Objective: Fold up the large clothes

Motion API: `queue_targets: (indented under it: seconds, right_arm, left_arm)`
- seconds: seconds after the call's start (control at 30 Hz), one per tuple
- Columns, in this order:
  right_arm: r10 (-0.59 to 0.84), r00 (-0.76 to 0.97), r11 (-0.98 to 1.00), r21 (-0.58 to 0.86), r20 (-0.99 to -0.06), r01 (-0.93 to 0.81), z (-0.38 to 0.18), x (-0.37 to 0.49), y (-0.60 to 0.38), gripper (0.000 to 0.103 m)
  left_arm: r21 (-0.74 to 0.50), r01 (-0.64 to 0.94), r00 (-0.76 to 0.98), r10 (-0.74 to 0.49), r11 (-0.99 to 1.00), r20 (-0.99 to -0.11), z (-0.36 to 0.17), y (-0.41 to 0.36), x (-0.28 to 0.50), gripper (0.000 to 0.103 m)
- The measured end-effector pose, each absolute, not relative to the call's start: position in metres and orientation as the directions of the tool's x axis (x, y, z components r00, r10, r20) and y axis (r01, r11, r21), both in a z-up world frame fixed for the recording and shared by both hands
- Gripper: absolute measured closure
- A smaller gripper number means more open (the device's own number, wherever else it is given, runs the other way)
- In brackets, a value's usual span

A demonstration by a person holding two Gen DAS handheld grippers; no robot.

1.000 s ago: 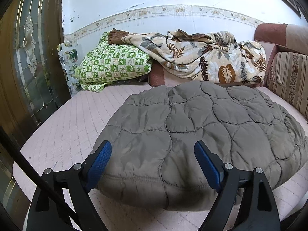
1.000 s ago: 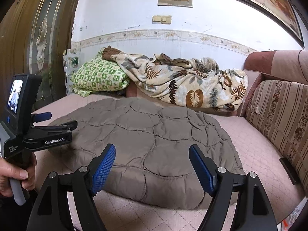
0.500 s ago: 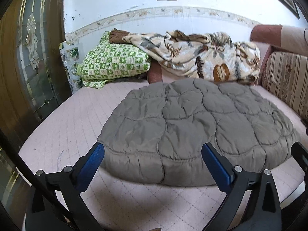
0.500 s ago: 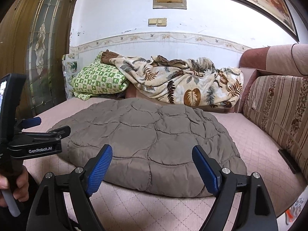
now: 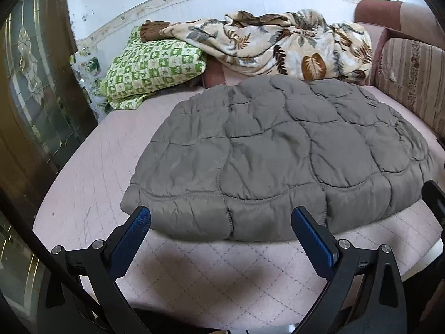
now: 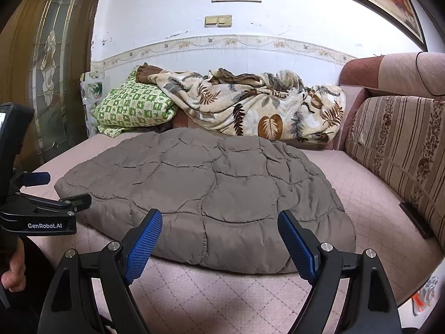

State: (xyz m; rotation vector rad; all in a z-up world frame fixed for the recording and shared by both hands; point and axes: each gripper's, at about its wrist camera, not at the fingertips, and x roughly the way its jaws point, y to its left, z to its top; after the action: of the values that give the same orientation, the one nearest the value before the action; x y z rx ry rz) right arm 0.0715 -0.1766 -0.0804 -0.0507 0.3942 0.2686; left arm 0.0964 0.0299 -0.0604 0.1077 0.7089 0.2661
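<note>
Jacket [image 5: 278, 161] lies folded on the bed [image 5: 217, 275], untouched. Left gripper [image 5: 219, 222] has drawn back, jaws just widened and empty; right gripper [image 6: 219, 231] released, clear too. Fold appears finished

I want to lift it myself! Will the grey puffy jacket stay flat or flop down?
The jacket would probably flop: it lies soft and creased on the bed. Its puffy quilting suggests it is light for its size. Its smooth shell may slip.
</note>
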Motion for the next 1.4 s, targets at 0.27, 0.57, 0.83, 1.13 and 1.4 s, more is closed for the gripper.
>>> queue_targets:
  seconds: [0.27,0.57,0.83,1.13,1.4]
  right_arm:
    - [0.253,0.883,0.962,0.002,-0.395,-0.274,-0.0836,0.0743,-0.1742,0.015]
    - [0.25,0.883,0.963,0.002,-0.397,-0.271,-0.0837,0.0748,-0.1771,0.015]
    - [0.247,0.883,0.963,-0.001,-0.4,-0.269,-0.0842,0.0739,-0.1781,0.015]
    - [0.246,0.881,0.963,-0.002,-0.404,-0.27,-0.0853,0.0739,-0.1801,0.014]
    - [0.246,0.882,0.963,-0.003,-0.403,-0.27,-0.0852,0.0738,-0.1813,0.014]
  left_arm:
    - [0.2,-0.216,0.731,0.294,0.956,-0.616,-0.0606,0.0304,0.0956,0.002]
    - [0.215,-0.21,0.736,0.299,0.954,-0.607,-0.0598,0.0278,0.096,0.002]
    - [0.211,-0.211,0.734,0.297,0.954,-0.611,-0.0597,0.0291,0.0956,0.002]
    - [0.208,-0.212,0.735,0.296,0.955,-0.61,-0.06,0.0292,0.0957,0.002]
    - [0.209,-0.211,0.736,0.296,0.955,-0.609,-0.0596,0.0293,0.0956,0.002]
